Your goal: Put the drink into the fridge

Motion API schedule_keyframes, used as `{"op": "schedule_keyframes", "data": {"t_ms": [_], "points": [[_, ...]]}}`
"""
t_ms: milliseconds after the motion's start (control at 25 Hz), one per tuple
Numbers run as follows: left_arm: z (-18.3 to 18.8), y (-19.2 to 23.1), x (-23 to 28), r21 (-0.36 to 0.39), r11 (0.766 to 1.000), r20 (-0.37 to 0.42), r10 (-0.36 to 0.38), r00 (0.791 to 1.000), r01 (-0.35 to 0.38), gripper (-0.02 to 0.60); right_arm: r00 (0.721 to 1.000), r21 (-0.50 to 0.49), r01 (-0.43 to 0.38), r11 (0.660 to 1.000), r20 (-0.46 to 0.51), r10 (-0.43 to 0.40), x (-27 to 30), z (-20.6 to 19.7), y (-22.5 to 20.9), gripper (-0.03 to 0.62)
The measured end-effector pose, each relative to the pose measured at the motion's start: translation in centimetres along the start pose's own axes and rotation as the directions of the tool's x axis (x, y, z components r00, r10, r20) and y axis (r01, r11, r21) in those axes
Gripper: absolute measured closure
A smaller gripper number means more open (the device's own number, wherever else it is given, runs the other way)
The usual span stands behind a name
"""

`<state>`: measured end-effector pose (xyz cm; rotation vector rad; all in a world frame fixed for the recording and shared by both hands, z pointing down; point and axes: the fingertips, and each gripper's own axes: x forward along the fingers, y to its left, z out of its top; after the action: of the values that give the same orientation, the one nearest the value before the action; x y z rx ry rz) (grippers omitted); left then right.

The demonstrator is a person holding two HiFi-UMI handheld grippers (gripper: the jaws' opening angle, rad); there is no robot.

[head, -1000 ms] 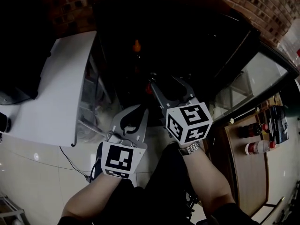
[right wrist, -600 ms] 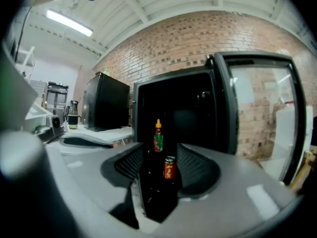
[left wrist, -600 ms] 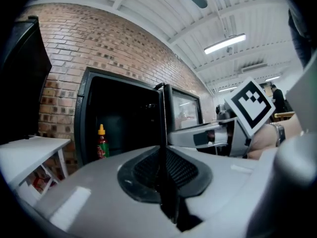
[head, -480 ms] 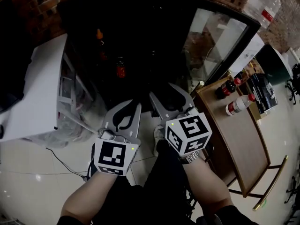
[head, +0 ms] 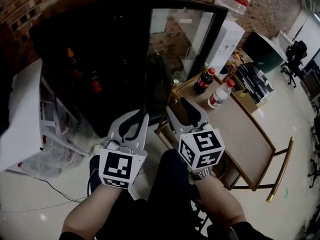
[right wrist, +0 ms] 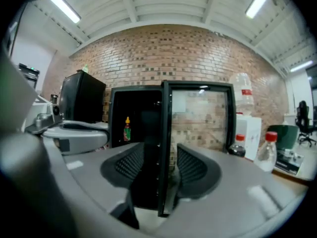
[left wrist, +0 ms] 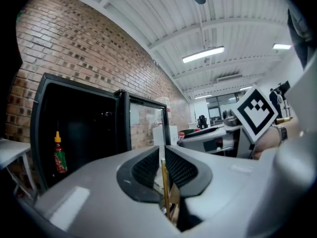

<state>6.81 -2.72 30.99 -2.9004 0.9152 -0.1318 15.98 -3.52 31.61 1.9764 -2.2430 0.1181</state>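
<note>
The left tool (left wrist: 162,161) is sitting with its jaws together, empty. The right tool (right wrist: 161,166) is holding its jaws apart on nothing, with only the fridge door (head: 180,39) edge showing through the gap. Beyond it, the cola bottle (head: 202,82) is standing upright on the wooden counter (head: 240,129), just beside a paler bottle (head: 219,96) and well apart from both tools. If full, it is likely going to feel heavy, stiff and slick-sided — gripping mid-body, below the shoulder, is looking safest. Farther off, the black fridge (head: 115,44) is standing open against a brick wall (head: 30,4), over a glossy floor (head: 30,204).
</note>
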Motion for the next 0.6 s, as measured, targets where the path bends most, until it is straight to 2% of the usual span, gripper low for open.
{"op": "schedule_keyframes", "data": {"t_ms": [280, 480, 600], "points": [[0.8, -3.1, 4.7, -0.006, 0.995, 0.005, -0.096, 0.995, 0.096, 0.549, 0.985, 0.024, 0.168, 0.986, -0.033, -0.167, -2.1, -1.3, -7.7, 0.388], [1.4, -5.4, 8.3, 0.012, 0.984, 0.007, -0.177, 0.984, 0.176, 0.549, 0.954, 0.044, 0.297, 0.954, -0.056, -0.295, -3.5, -2.2, -13.0, 0.388], [2.1, -6.8, 10.0, -0.003, 0.979, 0.018, -0.206, 0.978, 0.206, 0.549, 0.932, 0.052, 0.36, 0.931, -0.071, -0.356, -4.3, -2.7, -15.8, 0.388]]}}
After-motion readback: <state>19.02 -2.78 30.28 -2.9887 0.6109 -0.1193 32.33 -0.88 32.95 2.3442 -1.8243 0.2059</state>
